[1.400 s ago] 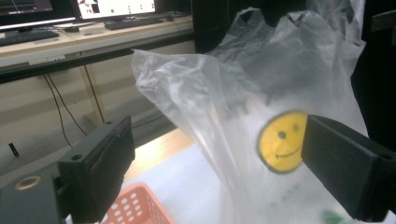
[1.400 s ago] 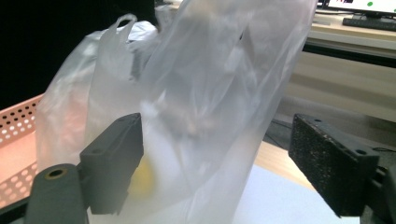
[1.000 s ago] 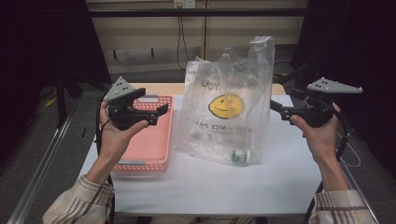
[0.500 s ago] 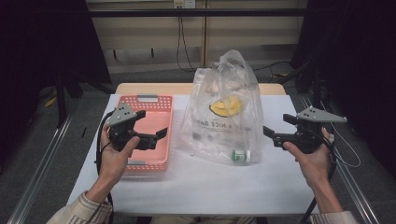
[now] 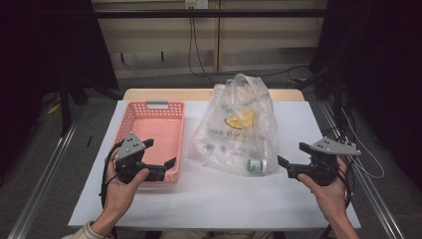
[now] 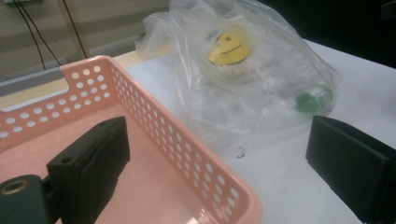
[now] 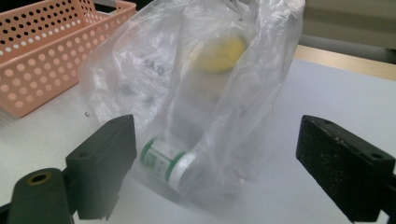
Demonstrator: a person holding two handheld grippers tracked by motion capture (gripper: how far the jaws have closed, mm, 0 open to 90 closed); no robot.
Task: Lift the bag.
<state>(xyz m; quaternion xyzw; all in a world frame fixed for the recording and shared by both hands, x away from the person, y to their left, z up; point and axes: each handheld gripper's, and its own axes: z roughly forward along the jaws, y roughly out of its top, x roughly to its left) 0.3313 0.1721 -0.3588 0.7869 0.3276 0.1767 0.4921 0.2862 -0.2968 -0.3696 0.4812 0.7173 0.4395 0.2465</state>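
A clear plastic bag (image 5: 239, 130) with a yellow smiley print slumps at the middle of the white table. A small green-labelled bottle (image 5: 256, 165) lies inside its near edge. A pink perforated basket (image 5: 154, 130) stands empty to the bag's left. My left gripper (image 5: 160, 152) is open over the basket's near right corner. My right gripper (image 5: 291, 153) is open just right of the bottle, pointing at it. In the left gripper view, the left gripper (image 6: 217, 135) straddles the basket (image 6: 154, 116) rim, with the bag (image 6: 243, 79) beyond. In the right gripper view, the right gripper (image 7: 217, 135) frames the bottle (image 7: 168, 161) and bag (image 7: 201, 70).
The white tabletop (image 5: 224, 199) has bare room along its near edge and at the right. Metal rails (image 5: 40, 184) run along the floor on both sides. Cables (image 5: 199, 59) hang and trail behind the table.
The bag, standing tall a second ago, has sagged into a lower heap. Both grippers have come down and toward the table's near edge.
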